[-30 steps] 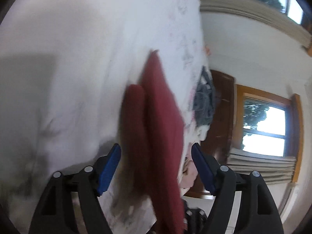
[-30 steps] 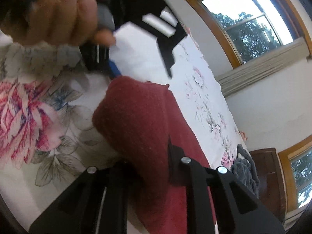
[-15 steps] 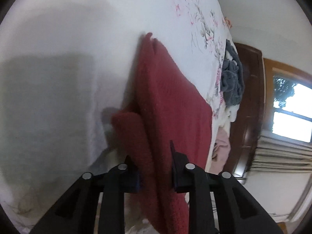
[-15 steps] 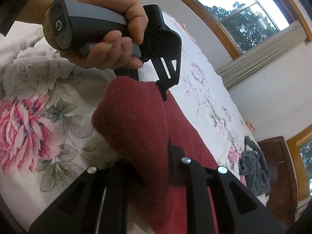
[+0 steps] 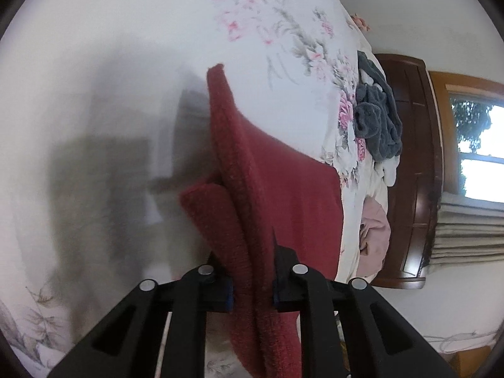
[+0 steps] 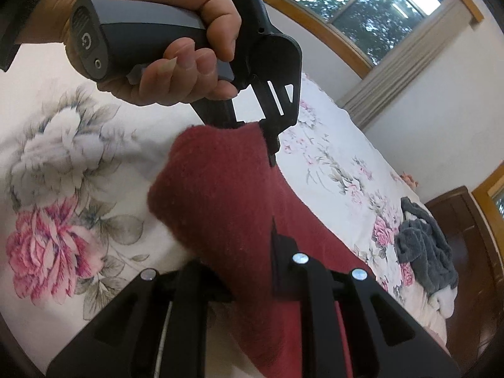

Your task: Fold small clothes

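A dark red knitted garment (image 5: 267,182) lies partly on the floral bedsheet (image 5: 267,31), with one edge lifted. My left gripper (image 5: 252,280) is shut on a doubled edge of it, low in the left wrist view. The right wrist view shows the same red garment (image 6: 220,195) bunched into a hump, and my right gripper (image 6: 249,271) is shut on its near edge. A hand (image 6: 176,63) holds the left gripper (image 6: 264,132) at the garment's far edge in that view, its fingers pinching the cloth.
A grey garment (image 5: 378,119) lies crumpled at the far edge of the bed, seen too as the grey garment (image 6: 425,245). A pink cloth (image 5: 375,236) hangs near it. Dark wooden furniture (image 5: 409,157) and a window (image 6: 362,9) stand beyond the bed.
My left gripper went from open around the red garment to shut on its edge. The hand with the left gripper has settled at the garment's far edge. The right grip is unchanged.
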`<control>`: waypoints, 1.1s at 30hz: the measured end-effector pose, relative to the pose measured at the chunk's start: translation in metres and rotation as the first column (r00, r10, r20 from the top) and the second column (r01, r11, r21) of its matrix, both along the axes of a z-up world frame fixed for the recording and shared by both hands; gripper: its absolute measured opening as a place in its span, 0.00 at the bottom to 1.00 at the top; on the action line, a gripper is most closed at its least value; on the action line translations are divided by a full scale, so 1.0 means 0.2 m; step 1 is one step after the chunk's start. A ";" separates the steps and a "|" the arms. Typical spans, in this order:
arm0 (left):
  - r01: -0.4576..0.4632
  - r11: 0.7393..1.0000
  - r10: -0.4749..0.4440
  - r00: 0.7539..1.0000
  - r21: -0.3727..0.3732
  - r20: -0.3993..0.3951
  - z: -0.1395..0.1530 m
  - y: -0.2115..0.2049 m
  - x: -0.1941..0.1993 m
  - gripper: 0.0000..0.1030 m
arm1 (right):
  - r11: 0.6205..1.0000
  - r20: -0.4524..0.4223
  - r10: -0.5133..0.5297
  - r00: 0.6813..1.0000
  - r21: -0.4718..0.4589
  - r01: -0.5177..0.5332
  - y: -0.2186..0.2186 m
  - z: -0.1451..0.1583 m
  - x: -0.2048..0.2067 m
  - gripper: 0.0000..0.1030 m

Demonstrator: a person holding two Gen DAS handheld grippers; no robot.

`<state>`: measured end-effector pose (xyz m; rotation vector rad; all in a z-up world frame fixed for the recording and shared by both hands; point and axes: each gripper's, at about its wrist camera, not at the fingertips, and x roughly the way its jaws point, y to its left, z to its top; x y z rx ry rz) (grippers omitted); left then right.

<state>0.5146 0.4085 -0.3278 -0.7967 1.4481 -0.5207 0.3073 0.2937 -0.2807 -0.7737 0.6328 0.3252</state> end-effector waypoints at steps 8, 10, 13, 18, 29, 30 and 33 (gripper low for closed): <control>0.045 0.995 -0.048 0.998 0.093 0.033 0.23 -0.14 0.04 0.15 | 0.994 -0.001 -0.056 0.998 0.091 0.056 -0.11 0.13 0.03 0.13; 0.056 0.992 -0.060 0.997 0.116 0.037 0.28 -0.18 0.05 0.15 | 0.991 -0.002 -0.069 0.998 0.112 0.069 -0.14 0.16 0.04 0.13; 0.073 0.985 -0.082 0.995 0.155 0.050 0.37 -0.25 0.05 0.15 | 0.985 -0.007 -0.090 0.996 0.149 0.090 -0.19 0.20 0.04 0.13; 0.104 0.968 -0.121 0.991 0.228 0.062 0.52 -0.41 0.06 0.15 | 0.966 -0.023 -0.132 0.991 0.223 0.133 -0.32 0.28 0.04 0.13; 0.167 0.907 -0.209 0.975 0.386 0.070 0.81 -0.85 0.04 0.15 | 0.898 -0.078 -0.205 0.976 0.382 0.219 -0.70 0.45 0.04 0.13; 0.174 0.899 -0.220 0.973 0.402 0.069 0.82 -0.89 0.04 0.15 | 0.892 -0.081 -0.210 0.974 0.391 0.225 -0.74 0.46 0.04 0.13; 0.195 0.878 -0.247 0.967 0.436 0.065 0.85 -1.00 0.04 0.15 | 0.873 -0.098 -0.220 0.971 0.425 0.241 -0.84 0.46 0.03 0.13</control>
